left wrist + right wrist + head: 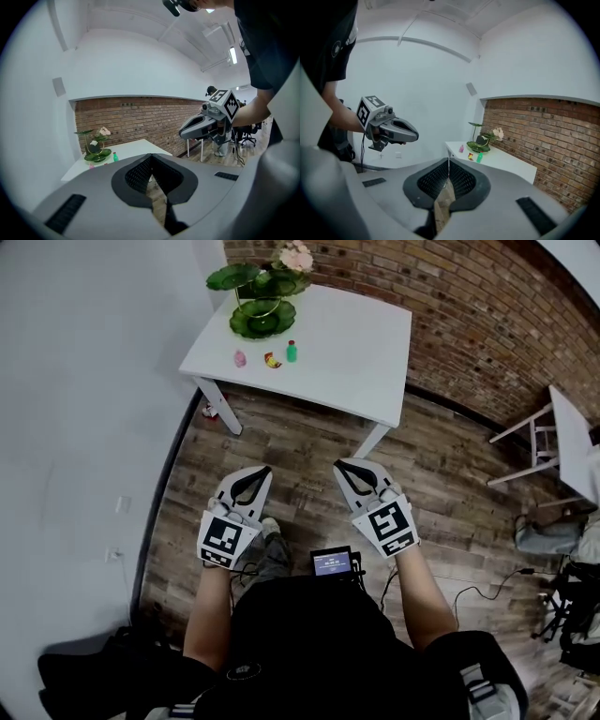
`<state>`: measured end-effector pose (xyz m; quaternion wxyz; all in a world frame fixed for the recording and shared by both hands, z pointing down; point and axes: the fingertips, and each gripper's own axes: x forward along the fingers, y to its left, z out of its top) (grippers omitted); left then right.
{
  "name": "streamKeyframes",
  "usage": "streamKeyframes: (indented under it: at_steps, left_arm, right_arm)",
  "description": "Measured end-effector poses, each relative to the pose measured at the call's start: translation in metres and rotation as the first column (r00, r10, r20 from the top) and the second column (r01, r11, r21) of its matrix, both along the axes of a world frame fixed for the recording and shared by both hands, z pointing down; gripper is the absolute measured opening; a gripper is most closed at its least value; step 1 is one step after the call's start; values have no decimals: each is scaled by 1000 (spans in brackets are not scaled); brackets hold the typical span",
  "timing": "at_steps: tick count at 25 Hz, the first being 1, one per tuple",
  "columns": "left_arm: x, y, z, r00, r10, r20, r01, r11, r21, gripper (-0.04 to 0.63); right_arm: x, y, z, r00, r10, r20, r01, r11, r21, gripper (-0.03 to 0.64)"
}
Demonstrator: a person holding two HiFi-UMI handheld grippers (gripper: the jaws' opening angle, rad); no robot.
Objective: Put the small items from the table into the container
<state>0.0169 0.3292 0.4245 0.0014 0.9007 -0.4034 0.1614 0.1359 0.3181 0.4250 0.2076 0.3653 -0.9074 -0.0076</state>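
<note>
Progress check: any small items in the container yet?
Done: nothing visible. The pink item, red-yellow item and green bottle sit on the white table beside the green tiered dish. In hand: nothing; left gripper and right gripper are shut, empty, short of the table. Left: all three items.

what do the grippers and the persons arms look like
Both the left gripper and right gripper are light grey beak-shaped shells with black ribbed pads inside. Each carries a white cube with black square markers. The person wears a black short-sleeved top.
</note>
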Motion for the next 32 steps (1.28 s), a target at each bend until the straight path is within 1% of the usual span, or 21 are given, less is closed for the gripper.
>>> streamKeyframes:
  at_steps: [2, 5, 8, 13, 15, 18, 22, 26, 32]
  left_arm:
    - [-11, -17, 4, 1000, 16, -5, -16, 1000, 0, 11]
    - [-27, -45, 9, 999, 46, -25, -46, 999, 1, 11]
    - [-41, -73, 8, 996, 88, -22, -88, 996, 6, 11]
    - [-52, -101, 13, 979, 203, -12, -203, 979, 8, 11]
    - [-55, -108, 19, 975, 224, -3, -224, 975, -1, 11]
    - [-57, -122, 23, 973, 231, -17, -232, 973, -15, 11]
    - [-58, -145, 33, 972, 233, -22, -234, 972, -37, 11]
    - [-56, -181, 41, 977, 213, -24, -214, 976, -51, 11]
    - [-43, -245, 40, 985, 174, 17, -173, 983, -59, 11]
  right_arm:
    - [-11, -15, 3, 1000, 18, 13, -18, 1000, -14, 17]
    - [-26, -40, 4, 999, 46, -5, -46, 999, -22, 17]
    - [-41, -67, 0, 996, 84, -8, -84, 996, -25, 17]
    - [-58, -98, 1, 988, 157, 9, -156, 987, -47, 17]
    - [-63, -104, 7, 986, 168, 0, -168, 984, -64, 17]
    - [-63, -116, 16, 984, 180, -12, -180, 979, -91, 17]
    - [-62, -144, 25, 983, 185, -4, -184, 975, -124, 17]
    - [-65, -184, 38, 989, 150, 0, -148, 978, -147, 17]
    - [-62, -256, 47, 996, 84, 27, -78, 980, -183, 17]
